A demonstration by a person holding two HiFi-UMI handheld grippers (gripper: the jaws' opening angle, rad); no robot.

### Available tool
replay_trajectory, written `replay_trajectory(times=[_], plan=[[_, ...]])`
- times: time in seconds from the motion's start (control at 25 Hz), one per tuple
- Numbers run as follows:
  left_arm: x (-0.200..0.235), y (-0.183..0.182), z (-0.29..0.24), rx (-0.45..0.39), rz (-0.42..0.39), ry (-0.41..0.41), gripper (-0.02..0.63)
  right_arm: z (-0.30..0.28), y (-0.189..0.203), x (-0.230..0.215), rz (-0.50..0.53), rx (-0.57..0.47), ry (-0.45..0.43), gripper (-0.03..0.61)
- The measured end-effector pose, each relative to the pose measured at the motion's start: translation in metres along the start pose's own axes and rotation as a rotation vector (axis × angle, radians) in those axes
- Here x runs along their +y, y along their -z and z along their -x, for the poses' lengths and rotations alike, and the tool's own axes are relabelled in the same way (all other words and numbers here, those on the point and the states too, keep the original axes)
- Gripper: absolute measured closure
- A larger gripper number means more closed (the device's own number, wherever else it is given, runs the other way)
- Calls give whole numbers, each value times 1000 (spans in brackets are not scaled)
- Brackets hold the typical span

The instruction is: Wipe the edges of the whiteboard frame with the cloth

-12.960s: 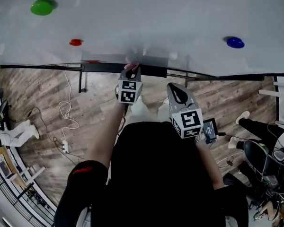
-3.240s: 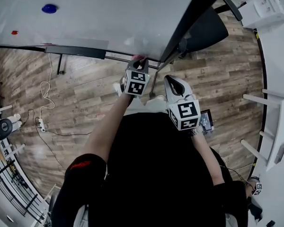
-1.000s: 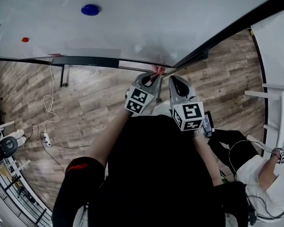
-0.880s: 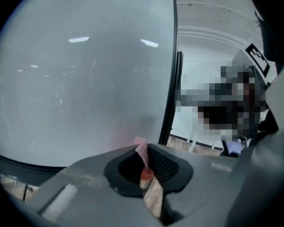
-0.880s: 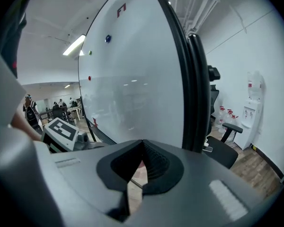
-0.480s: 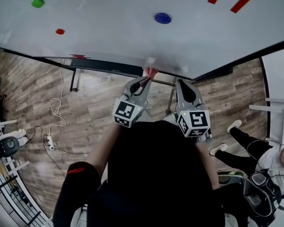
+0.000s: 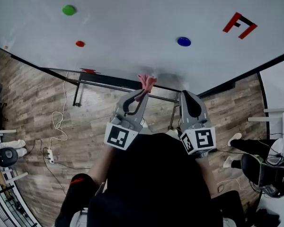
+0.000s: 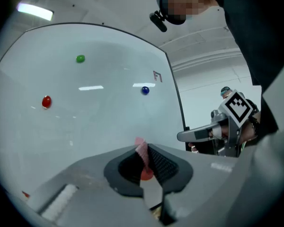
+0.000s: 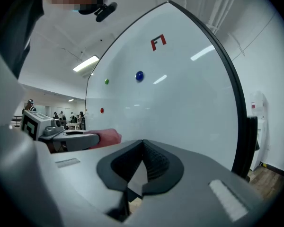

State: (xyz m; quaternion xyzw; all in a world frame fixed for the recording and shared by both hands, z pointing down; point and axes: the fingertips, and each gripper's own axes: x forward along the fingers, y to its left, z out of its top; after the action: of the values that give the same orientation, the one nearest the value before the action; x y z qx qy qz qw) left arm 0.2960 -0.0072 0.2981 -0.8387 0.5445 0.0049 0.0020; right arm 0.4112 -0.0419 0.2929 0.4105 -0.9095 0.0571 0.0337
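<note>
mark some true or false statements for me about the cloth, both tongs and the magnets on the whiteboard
1. The left tongs are shut on a pink cloth. True.
2. The right tongs grip a second cloth. False: they are shut with nothing between them.
3. The whiteboard carries a green magnet, a red magnet and a blue magnet. True.
4. In the head view the blue magnet is the leftmost of the three. False: it is the rightmost, and the green one is leftmost.
</note>
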Motion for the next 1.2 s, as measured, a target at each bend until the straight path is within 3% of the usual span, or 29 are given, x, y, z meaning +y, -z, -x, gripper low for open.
replay_trajectory(times=[0.48, 0.64, 1.2], plan=[[7, -88, 23, -176, -101, 37, 597, 25, -95, 24, 33, -232, 42, 578], [10, -96, 26, -202, -116, 27, 597, 28, -101, 28, 63, -248, 65, 578], [12, -83, 40, -166, -126, 7, 597, 27, -88, 47, 90, -203, 42, 578]])
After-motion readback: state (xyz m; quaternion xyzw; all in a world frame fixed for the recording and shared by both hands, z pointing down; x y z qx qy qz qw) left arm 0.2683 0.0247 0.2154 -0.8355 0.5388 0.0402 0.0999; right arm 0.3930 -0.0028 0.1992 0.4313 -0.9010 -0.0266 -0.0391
